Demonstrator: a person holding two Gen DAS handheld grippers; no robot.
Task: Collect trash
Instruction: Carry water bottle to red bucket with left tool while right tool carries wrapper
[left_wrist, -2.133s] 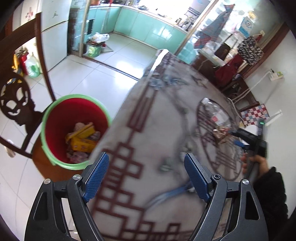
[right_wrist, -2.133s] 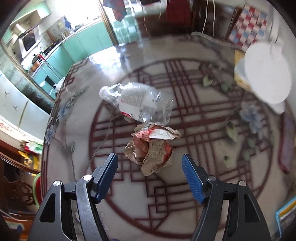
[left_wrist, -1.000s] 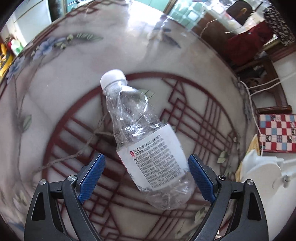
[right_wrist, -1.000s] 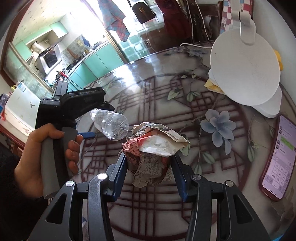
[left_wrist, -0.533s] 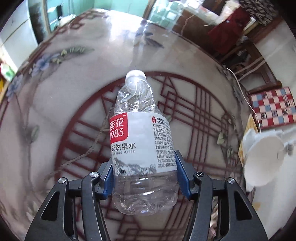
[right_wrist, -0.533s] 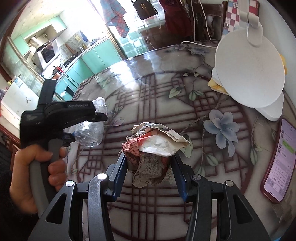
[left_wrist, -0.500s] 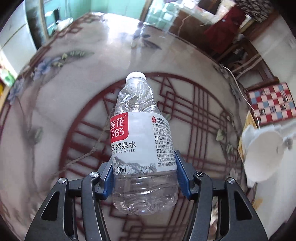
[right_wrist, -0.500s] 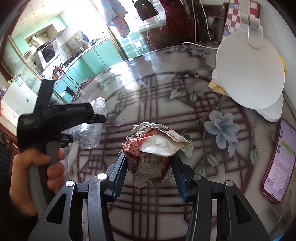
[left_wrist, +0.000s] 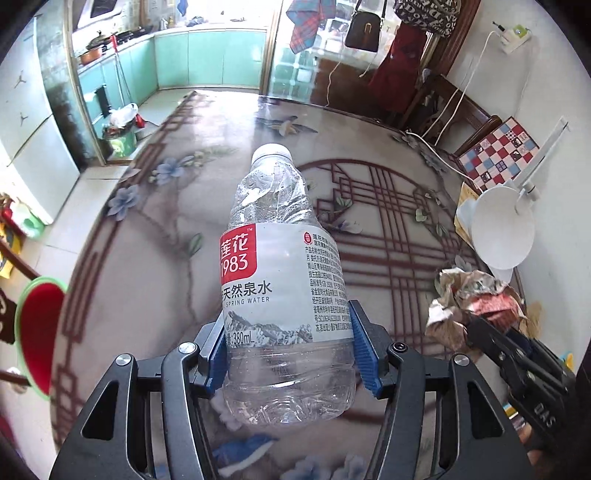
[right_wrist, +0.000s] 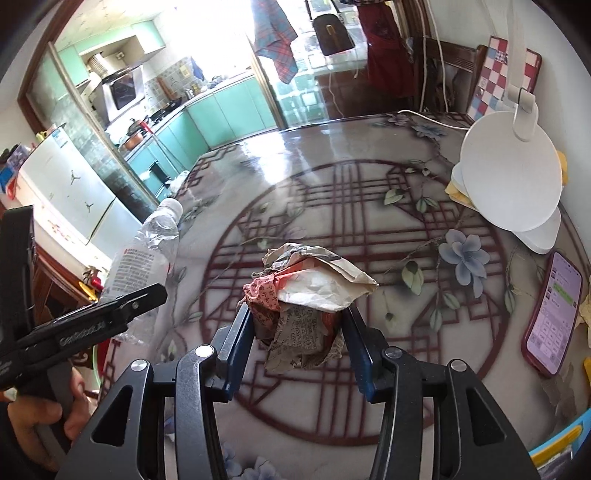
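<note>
Left wrist view: the left gripper (left_wrist: 290, 354) is clamped on the lower body of an empty plastic water bottle (left_wrist: 282, 280), its blue pads (left_wrist: 364, 354) pressing both sides just below the label; the white cap points away from the camera and the bottle is held clear above the patterned table (left_wrist: 155, 236). The red bin with a green rim (left_wrist: 35, 328) appears at the far left edge, beside the table and lower than its top. At lower right, the right gripper (left_wrist: 476, 325) carries a wad of crumpled paper (left_wrist: 476, 299).

Right wrist view: the right gripper (right_wrist: 297, 332) is closed on the crumpled paper wad (right_wrist: 304, 295), which bulges above and below the pads. A white lamp base (right_wrist: 511, 173) and a phone (right_wrist: 552, 312) lie on the table to the right, well apart from both loads.

Risks, as judged: the thin-walled bottle may buckle or squirt out of the pads if squeezed harder or swung quickly, since the grip sits low on a smooth, tapering body. Loose flaps of the paper wad may tear free, leaving scraps on the table. Both loads travelling toward one bin could collide, as the two grippers are close together.
</note>
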